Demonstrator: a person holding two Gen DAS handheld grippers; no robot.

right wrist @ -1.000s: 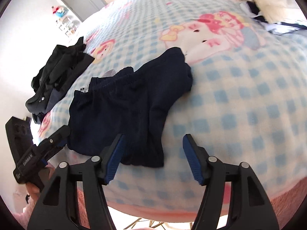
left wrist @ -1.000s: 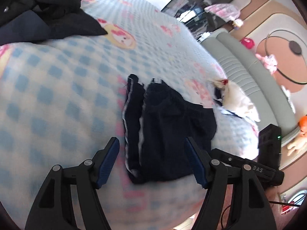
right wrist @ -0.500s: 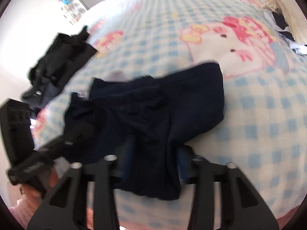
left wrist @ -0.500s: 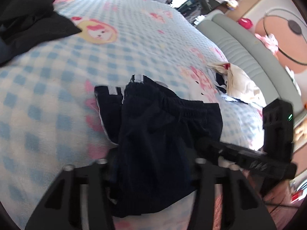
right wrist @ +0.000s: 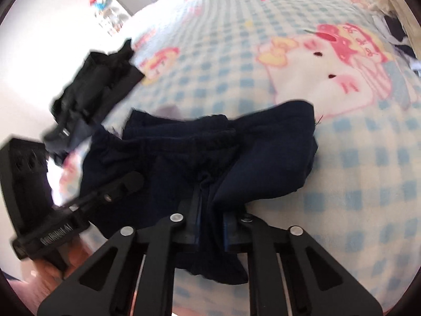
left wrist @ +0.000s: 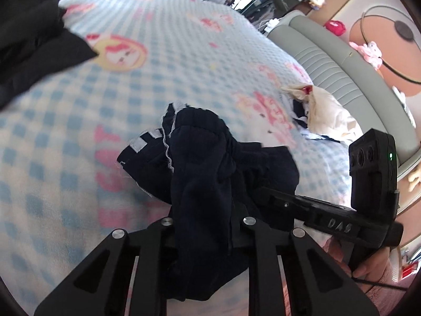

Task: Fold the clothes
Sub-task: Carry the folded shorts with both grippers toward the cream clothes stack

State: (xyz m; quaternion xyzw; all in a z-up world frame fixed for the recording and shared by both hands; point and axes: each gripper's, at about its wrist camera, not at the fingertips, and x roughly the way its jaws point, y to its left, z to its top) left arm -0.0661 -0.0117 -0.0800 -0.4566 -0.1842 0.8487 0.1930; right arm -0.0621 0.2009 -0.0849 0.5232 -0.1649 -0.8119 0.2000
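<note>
Dark navy shorts (left wrist: pixel 210 163) lie crumpled near the front edge of a blue-checked cartoon blanket (left wrist: pixel 65 137). My left gripper (left wrist: pixel 205 210) has its jaws closing around a bunched fold of the shorts, which fills the gap and hides the pads. In the right wrist view the shorts (right wrist: pixel 236 144) spread wider, waistband gathered. My right gripper (right wrist: pixel 210 210) is shut on the shorts' near edge, with cloth squeezed between the blue pads (right wrist: pixel 198 223). The two grippers hold the fabric close beside each other.
A heap of black clothes (left wrist: pixel 31 39) lies at the far left of the bed, also seen as the black clothes (right wrist: pixel 97 92). A white garment (left wrist: pixel 323 110) lies at the bed's right edge beside a grey padded bench (left wrist: pixel 342 60). A hand (left wrist: pixel 368 271) holds the right tool.
Both grippers came forward onto the shorts' near edge and went from wide open to closed on the cloth. The shorts, flat before, are now bunched up and pulled together.
</note>
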